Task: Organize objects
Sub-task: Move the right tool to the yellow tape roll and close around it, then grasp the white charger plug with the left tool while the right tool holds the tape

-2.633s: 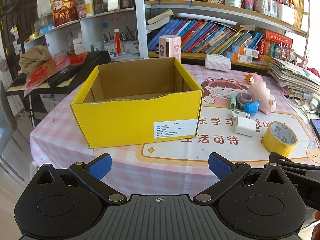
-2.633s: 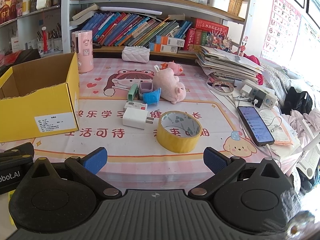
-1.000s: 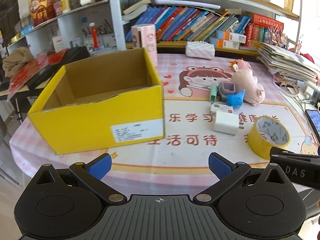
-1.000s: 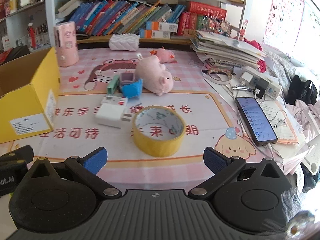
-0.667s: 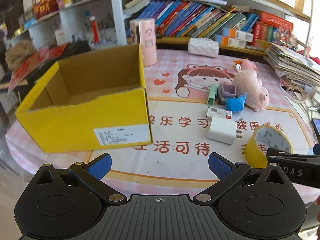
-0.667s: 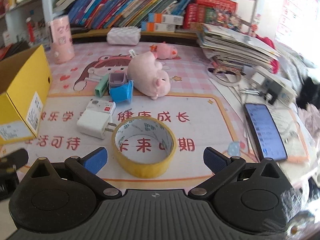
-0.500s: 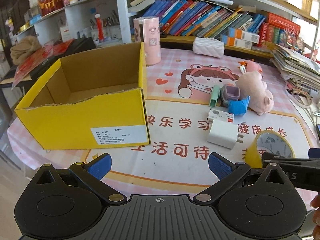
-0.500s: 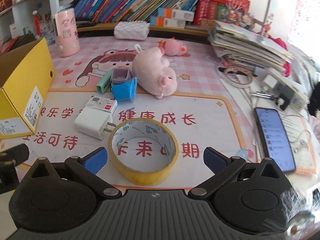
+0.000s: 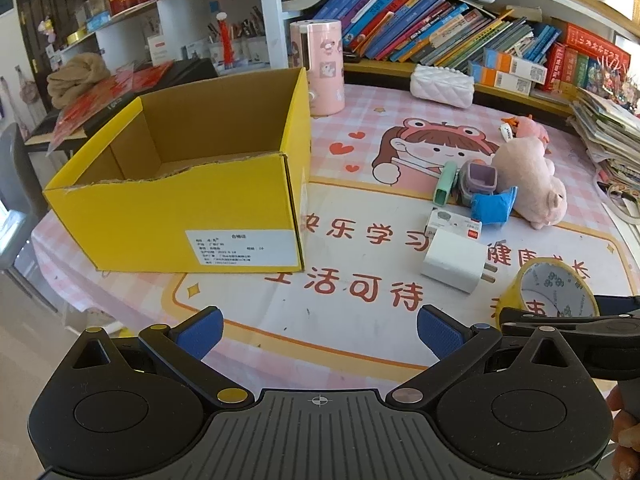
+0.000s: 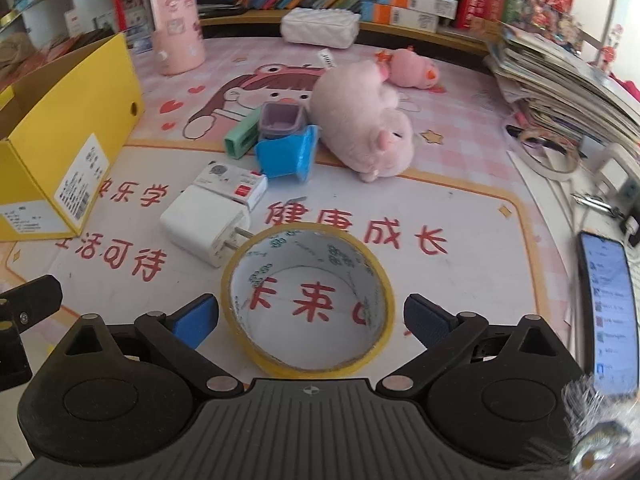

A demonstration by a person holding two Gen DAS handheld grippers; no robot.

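A yellow tape roll (image 10: 308, 364) lies flat on the printed table mat. My right gripper (image 10: 310, 318) straddles it, a blue pad on each side; the jaws are closing, with a small gap still showing at both pads. The left wrist view shows the roll (image 9: 556, 284) with a right finger across it. My left gripper (image 9: 320, 326) stands open over the mat's near edge, nothing between its fingers. An open, empty yellow cardboard box (image 9: 176, 212) sits at left. Beyond the tape lie a white charger (image 10: 204, 224), a small white box (image 10: 236, 184), a blue piece (image 10: 286, 156), a green piece (image 10: 240, 136) and a pink plush pig (image 10: 360, 124).
A phone (image 10: 608, 308) lies at the right table edge, with a stack of magazines (image 10: 560, 84) and cables behind it. A pink cylinder (image 10: 176, 28) and a white quilted pouch (image 10: 320, 26) stand at the back, under the bookshelves.
Both grippers moved forward and down toward the table. The right one came over the tape roll, which now lies between its fingers, and its jaws narrowed slightly.
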